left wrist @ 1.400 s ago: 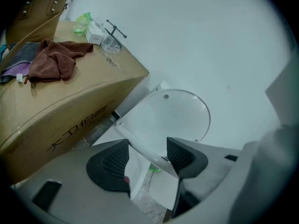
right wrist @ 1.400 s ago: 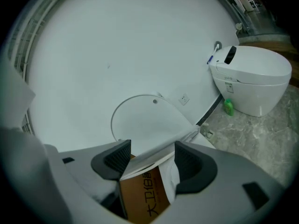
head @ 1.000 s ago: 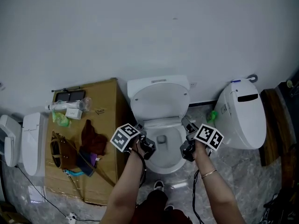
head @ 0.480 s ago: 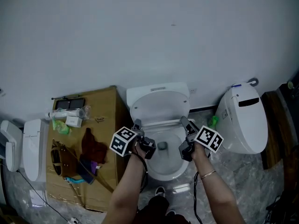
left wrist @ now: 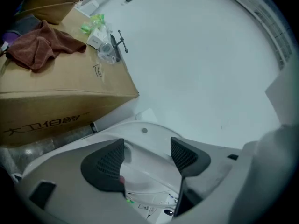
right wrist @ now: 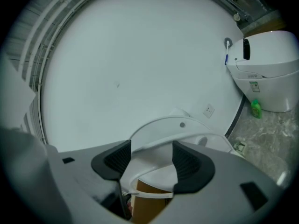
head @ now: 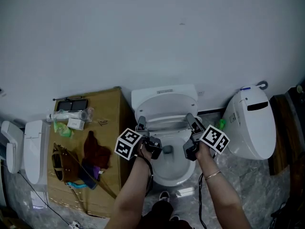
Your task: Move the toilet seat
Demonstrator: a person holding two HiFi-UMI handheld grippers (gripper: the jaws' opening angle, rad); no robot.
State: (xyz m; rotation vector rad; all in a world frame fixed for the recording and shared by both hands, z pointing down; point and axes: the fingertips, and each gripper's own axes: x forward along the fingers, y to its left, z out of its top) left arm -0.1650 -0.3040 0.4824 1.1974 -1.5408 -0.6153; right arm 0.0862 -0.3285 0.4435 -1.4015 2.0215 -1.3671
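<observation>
Toilet seat (head: 167, 124): white ring, tilted up off the bowl (head: 167, 168), lying between the two grippers' tips, with the raised lid (head: 167, 104) just beyond them against the wall.

Left gripper (head: 142, 126): at the seat's left side, pointing towards the wall. Its jaws have just been opening and stand wide apart. The seat's left rim passes between them, and the pads (left wrist: 110, 164) do not press on it. Its marker cube (head: 127, 144) sits behind the jaws, over the person's hand.

Right gripper (head: 192, 123): at the seat's right side, level with the left one. Its jaws are closed on the seat's right rim, with white plastic meeting both pads (right wrist: 187, 162). Its marker cube (head: 214, 139) sits behind the jaws. There is a bracelet (head: 213, 176) on the wrist below.

Cardboard box (head: 107, 123): just left of the left gripper, beside the bowl. It carries:
- a red-brown cloth (head: 95, 147)
- a brown bag (head: 64, 159)
- a clear bottle (head: 71, 108) with small packets, at the end near the wall

White unit (head: 31, 149): on the floor, well left of the box.

Second toilet (head: 250, 123): right of the right gripper, lid down. A green bottle (head: 220, 124) stands on the floor between it and that gripper.

Wall socket (right wrist: 209, 109): low on the wall, ahead of the right gripper and to its right.
</observation>
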